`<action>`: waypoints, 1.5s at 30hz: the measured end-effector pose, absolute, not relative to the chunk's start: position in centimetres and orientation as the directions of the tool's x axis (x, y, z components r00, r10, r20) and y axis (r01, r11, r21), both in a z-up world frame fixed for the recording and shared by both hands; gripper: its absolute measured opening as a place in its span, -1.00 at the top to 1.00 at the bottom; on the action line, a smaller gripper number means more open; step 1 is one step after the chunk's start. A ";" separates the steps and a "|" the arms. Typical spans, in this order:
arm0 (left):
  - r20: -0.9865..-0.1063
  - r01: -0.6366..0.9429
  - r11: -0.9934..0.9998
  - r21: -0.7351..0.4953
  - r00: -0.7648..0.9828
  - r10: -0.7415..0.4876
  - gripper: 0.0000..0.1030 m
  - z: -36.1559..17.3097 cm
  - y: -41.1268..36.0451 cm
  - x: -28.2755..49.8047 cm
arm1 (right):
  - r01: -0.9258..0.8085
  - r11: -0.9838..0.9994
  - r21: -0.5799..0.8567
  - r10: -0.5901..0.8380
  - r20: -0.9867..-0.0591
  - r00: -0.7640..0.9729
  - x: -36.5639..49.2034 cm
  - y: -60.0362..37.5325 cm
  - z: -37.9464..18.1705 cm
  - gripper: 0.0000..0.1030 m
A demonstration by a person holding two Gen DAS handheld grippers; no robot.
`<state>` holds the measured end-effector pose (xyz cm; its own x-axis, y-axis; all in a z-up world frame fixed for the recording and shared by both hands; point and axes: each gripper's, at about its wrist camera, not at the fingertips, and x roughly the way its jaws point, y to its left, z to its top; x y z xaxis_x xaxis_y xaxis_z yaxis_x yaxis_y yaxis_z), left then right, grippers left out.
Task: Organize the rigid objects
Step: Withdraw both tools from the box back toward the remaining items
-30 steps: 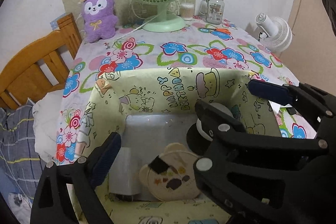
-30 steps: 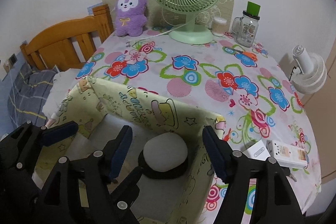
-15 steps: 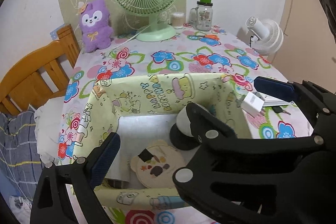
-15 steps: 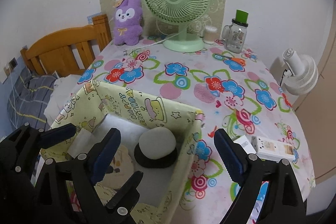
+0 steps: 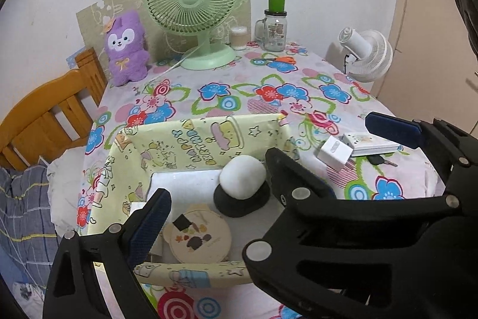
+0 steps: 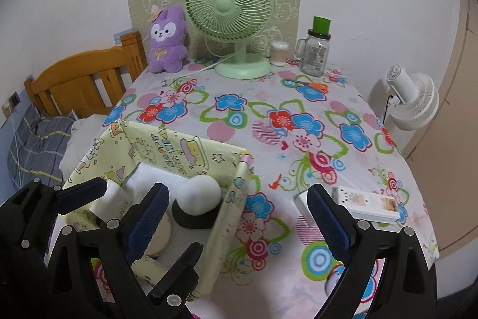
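A yellow cartoon-print box (image 5: 203,139) stands at the table's near left. Inside it sit a white dome on a black base (image 5: 243,180), a round beige bear-faced tin (image 5: 198,235) and a white container (image 6: 115,196). My right gripper (image 6: 239,190) hovers over the box's right wall, its jaws opening, with nothing between them. My left gripper (image 6: 149,216) is open over the box and empty; its left finger (image 5: 149,223) shows, the other is hidden behind the right gripper. On the cloth to the right lie a white charger (image 5: 334,153), a white power strip (image 6: 370,204) and keys (image 5: 379,160).
At the back stand a green fan (image 5: 191,8), a purple plush (image 5: 125,50), a glass jar with a green lid (image 5: 274,26) and a cotton-swab tub (image 5: 239,38). Orange scissors (image 6: 316,85) lie nearby. A white fan (image 6: 415,97) stands off the right edge; a wooden headboard (image 5: 50,115) lies left.
Both grippers have drawn back and up from the box. The right jaws have spread wider, away from the white dome, which stays in the box.
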<state>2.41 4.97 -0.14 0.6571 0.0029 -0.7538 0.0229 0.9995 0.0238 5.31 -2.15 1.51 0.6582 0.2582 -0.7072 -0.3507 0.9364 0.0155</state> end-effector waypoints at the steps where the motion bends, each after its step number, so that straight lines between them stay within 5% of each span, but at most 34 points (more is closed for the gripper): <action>1: -0.752 0.025 0.999 0.024 0.659 0.002 -0.89 -0.1 4.8 2.4 | -0.348 0.937 0.015 0.257 -0.706 0.660 5.2 -2.4 1.6 -0.86; 45: -0.711 0.145 0.989 0.020 0.698 -0.088 -0.88 0.0 -6.6 2.5 | -0.204 0.979 -0.012 0.143 -0.673 0.726 4.1 -14.3 2.1 -0.89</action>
